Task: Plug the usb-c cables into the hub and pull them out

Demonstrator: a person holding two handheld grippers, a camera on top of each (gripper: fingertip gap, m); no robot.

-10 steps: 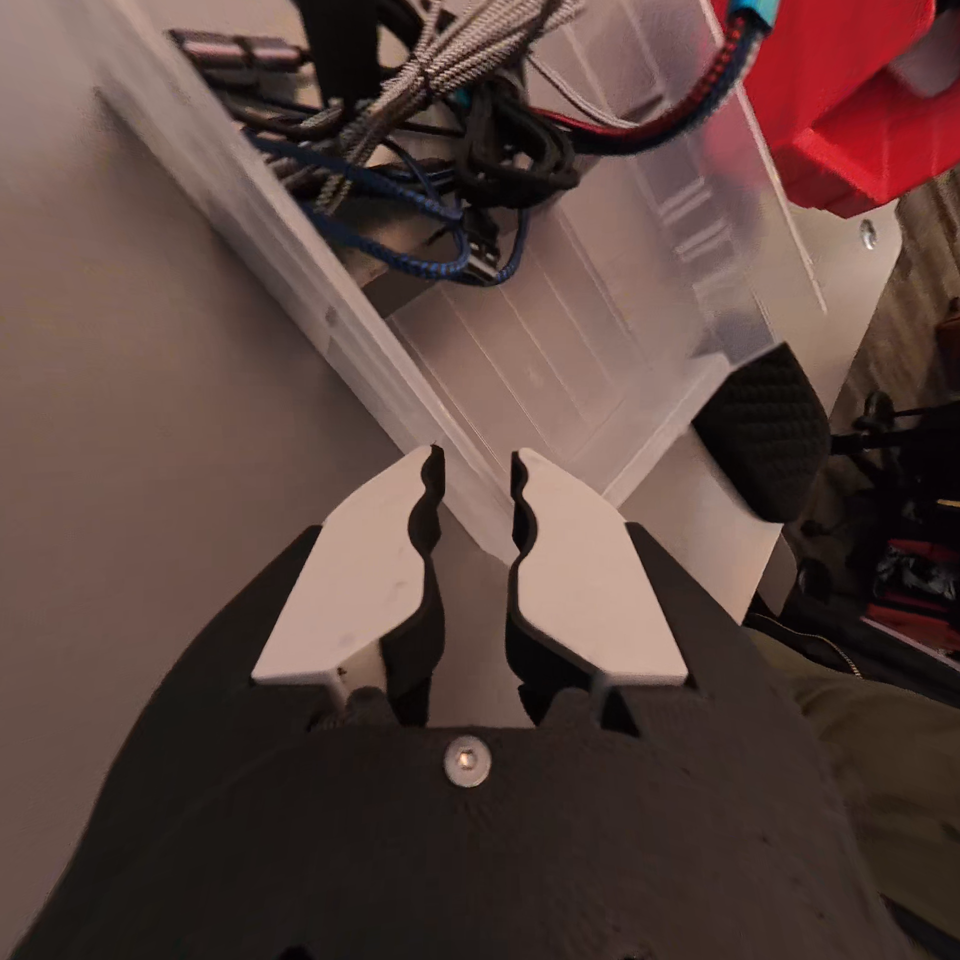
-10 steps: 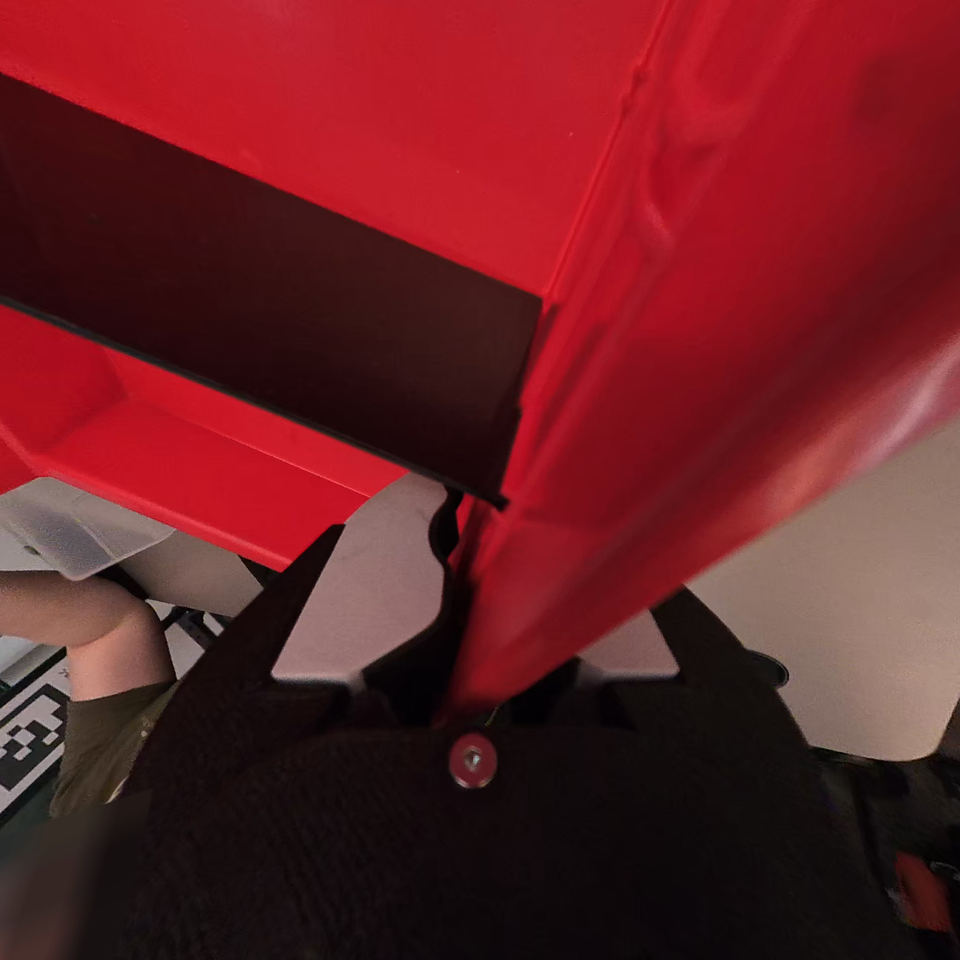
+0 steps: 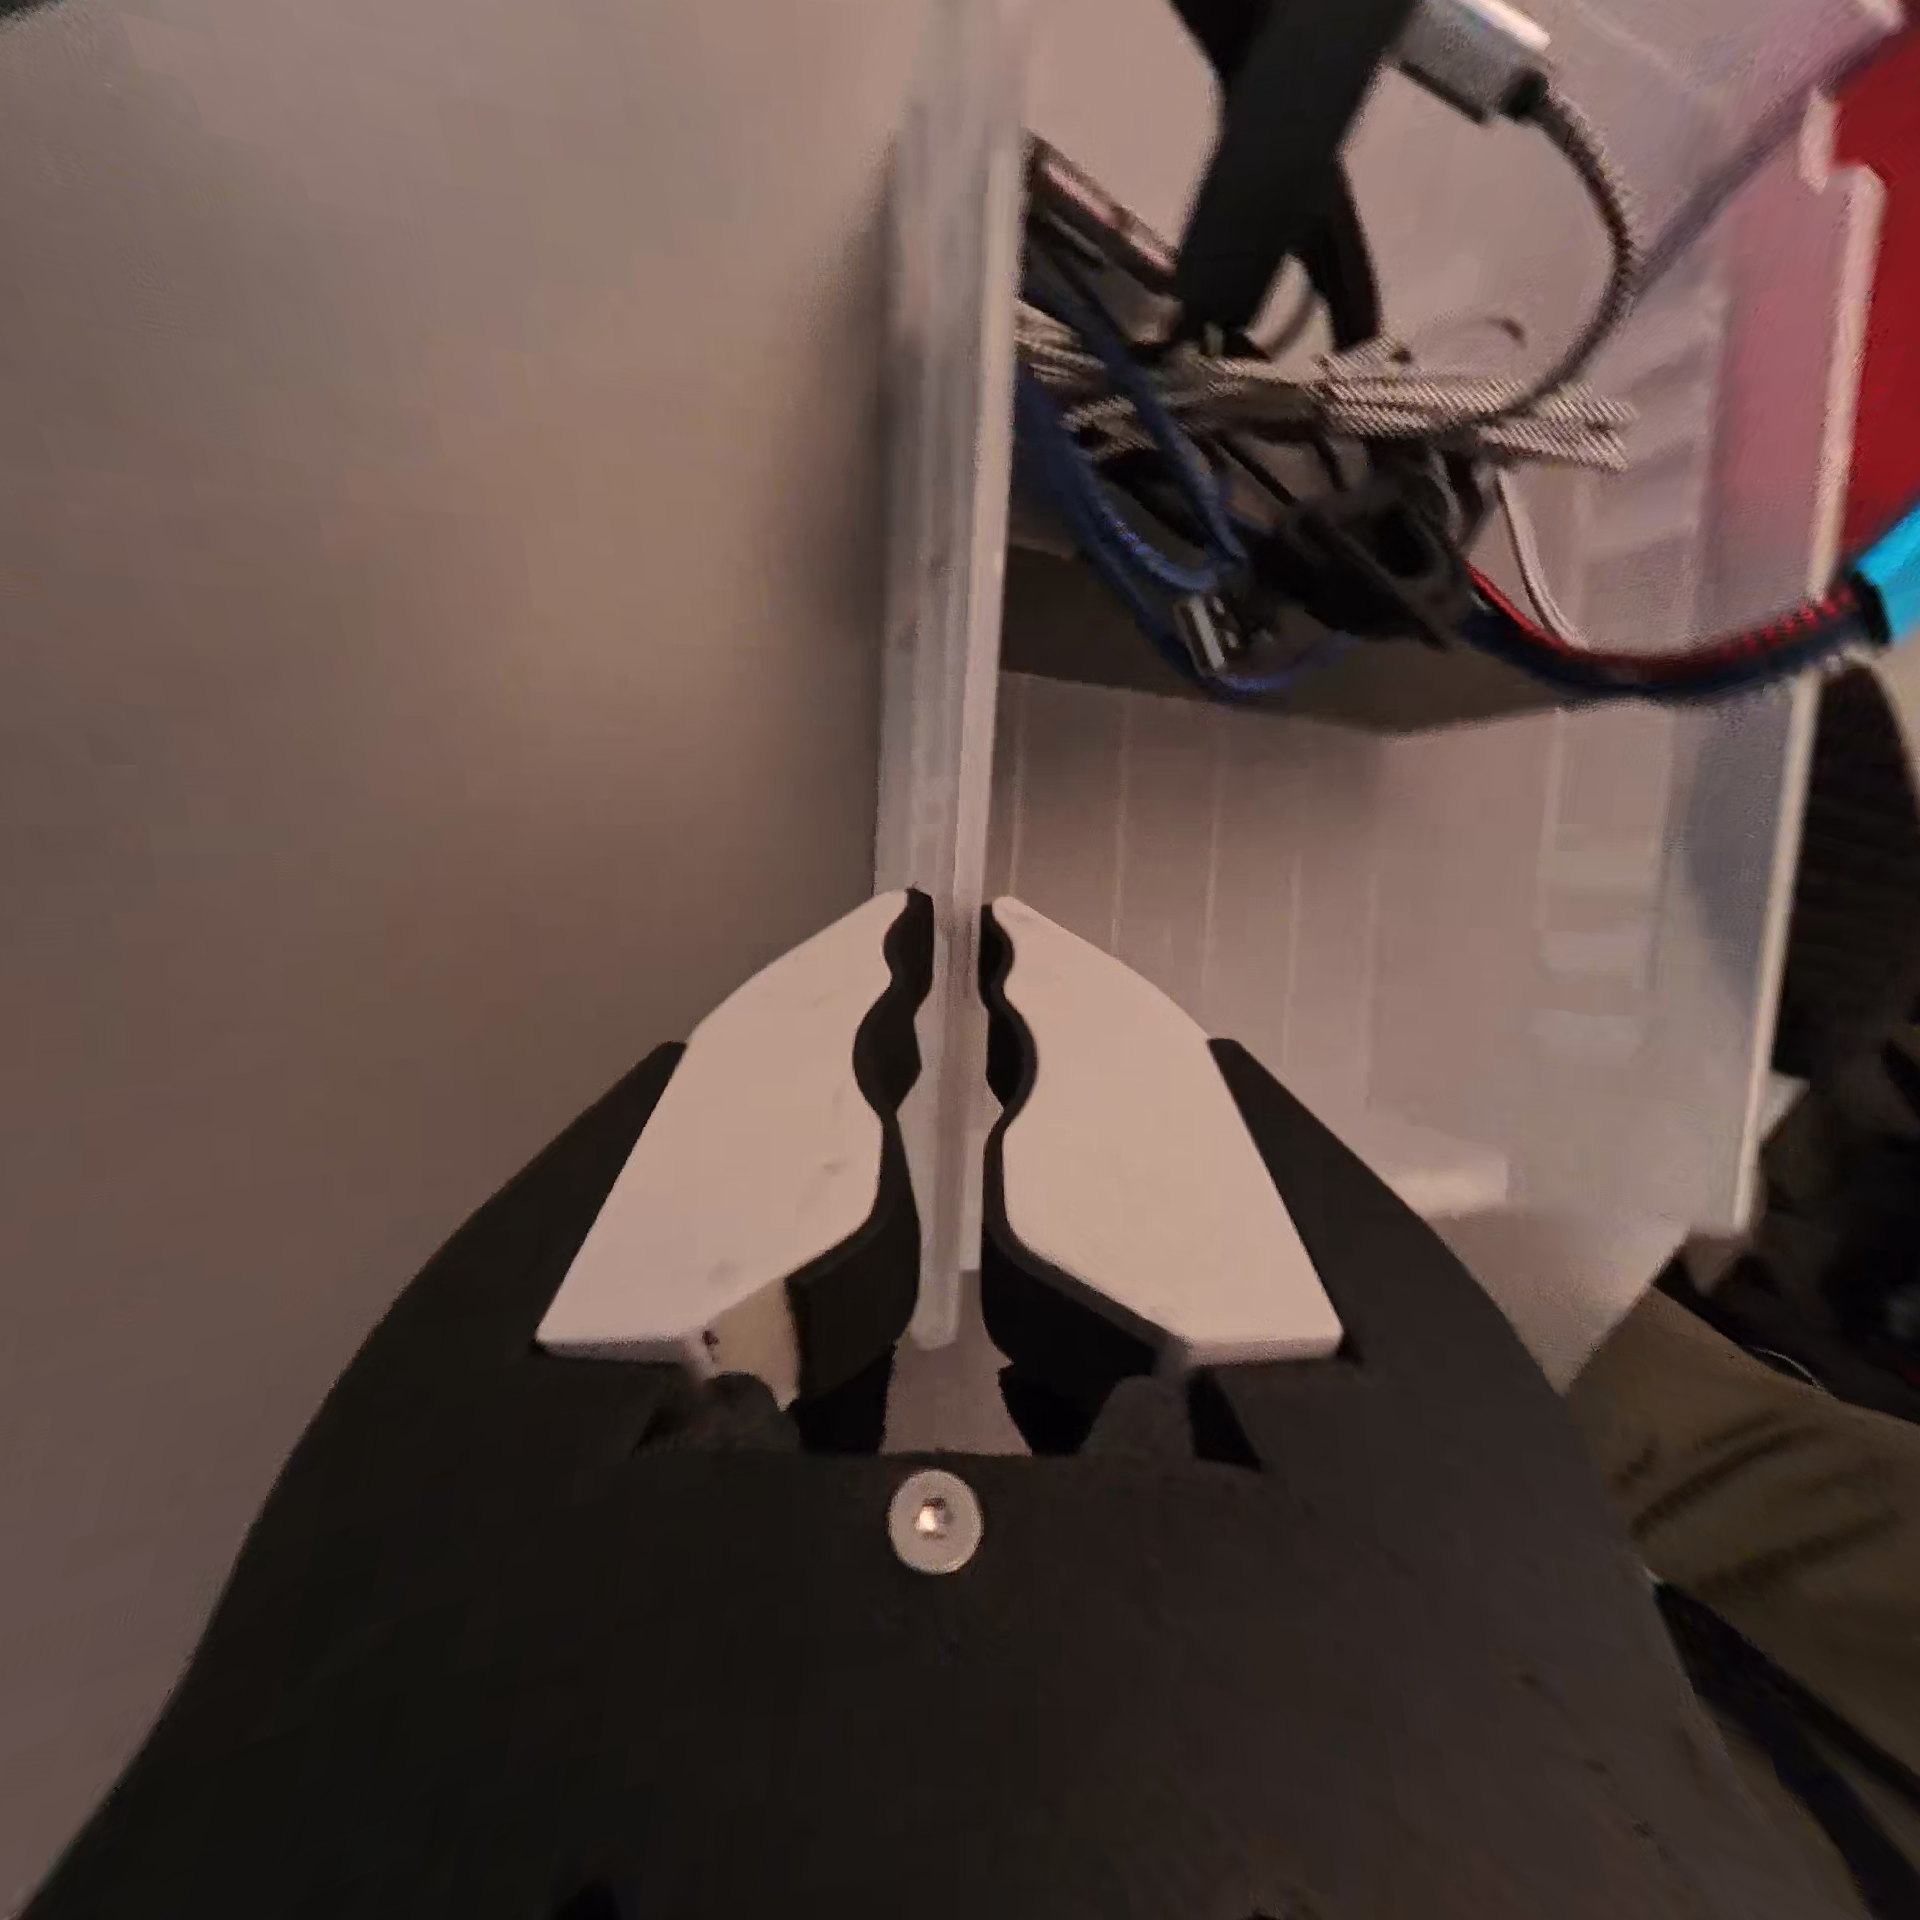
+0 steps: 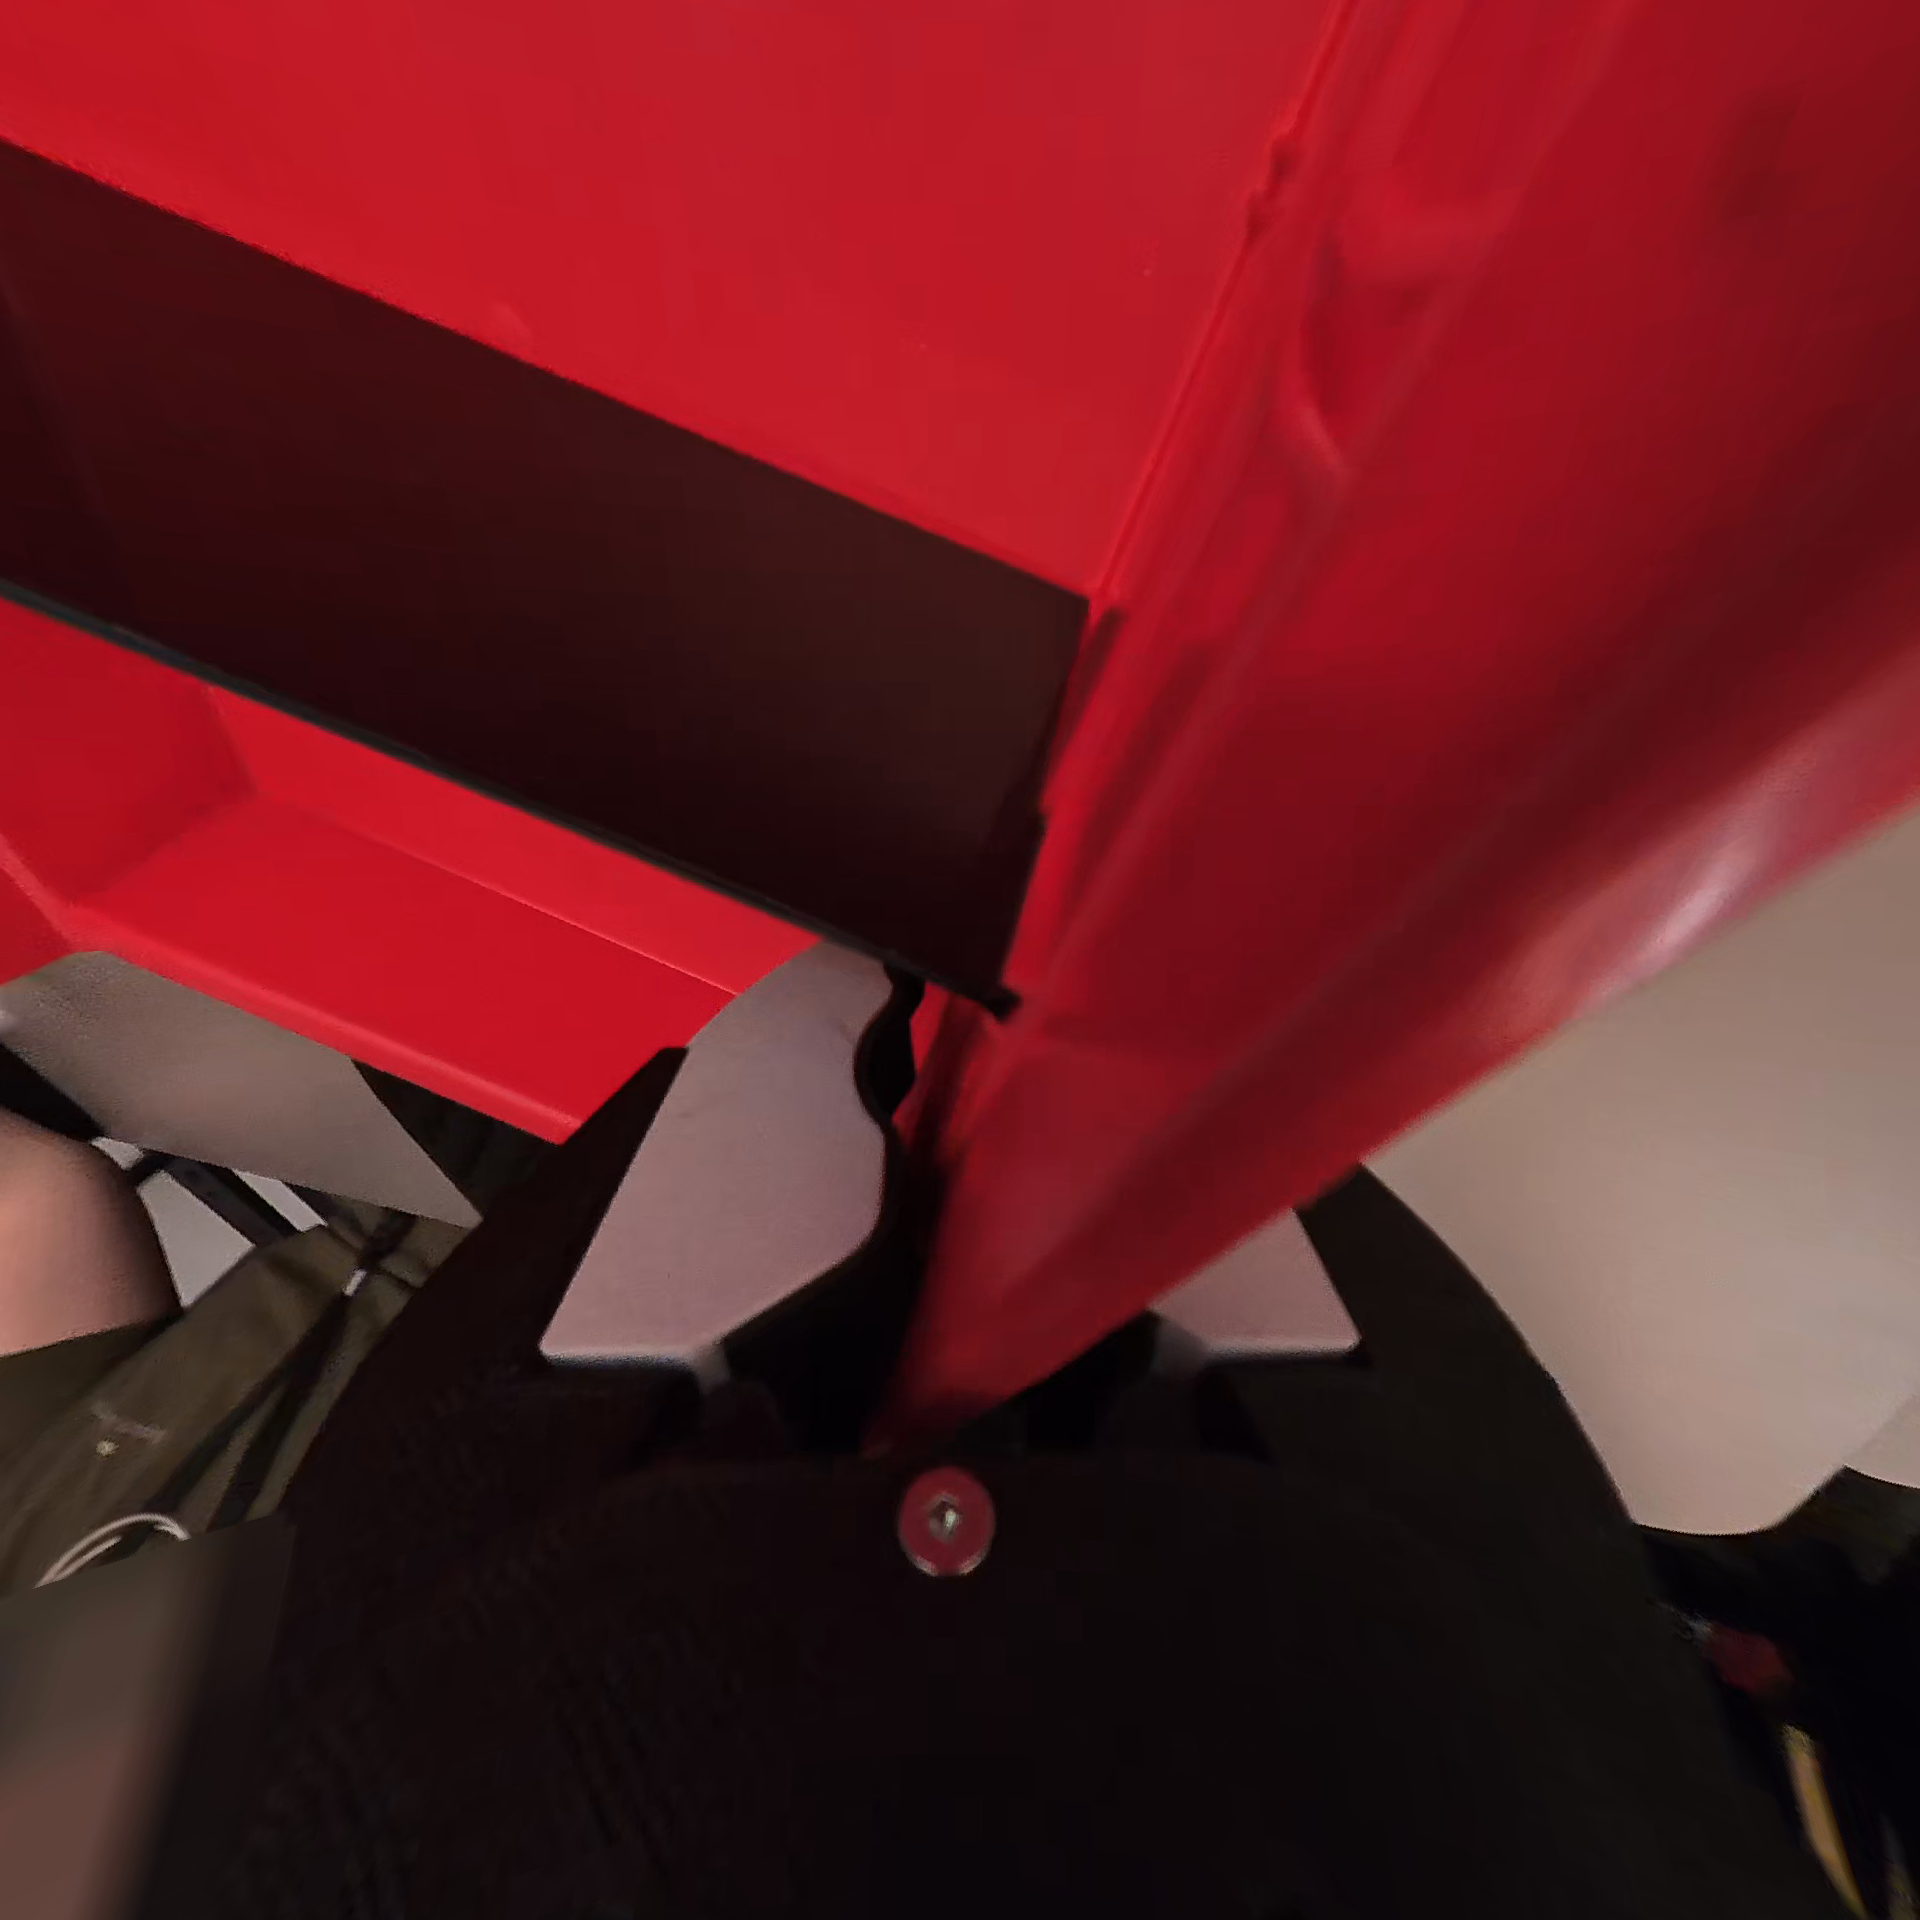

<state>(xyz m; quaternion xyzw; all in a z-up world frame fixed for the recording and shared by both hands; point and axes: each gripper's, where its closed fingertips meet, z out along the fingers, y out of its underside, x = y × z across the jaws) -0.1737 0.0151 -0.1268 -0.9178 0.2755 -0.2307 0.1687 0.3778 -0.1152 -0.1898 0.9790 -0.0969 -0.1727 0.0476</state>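
Note:
A clear plastic bin holds a tangle of cables: grey braided, blue braided, black, and a red-black one with a cyan end. A silver plug pokes out of the tangle. My left gripper is shut on the bin's upright wall, which runs straight between the jaws. My right gripper is shut on a wall of a red bin; its right finger is mostly hidden behind that wall. The hub is not clearly visible.
Both bins are on a beige table. A dark panel crosses the inside of the red bin. The red bin shows behind the clear one. A person's olive clothing and arm are near the table edge. The gap from one gripper's tips to the other's is roughly 55 cm.
The left gripper has turned so the clear bin's wall now runs straight between its fingers, and the jaws have closed onto it. The right gripper still holds the red bin.

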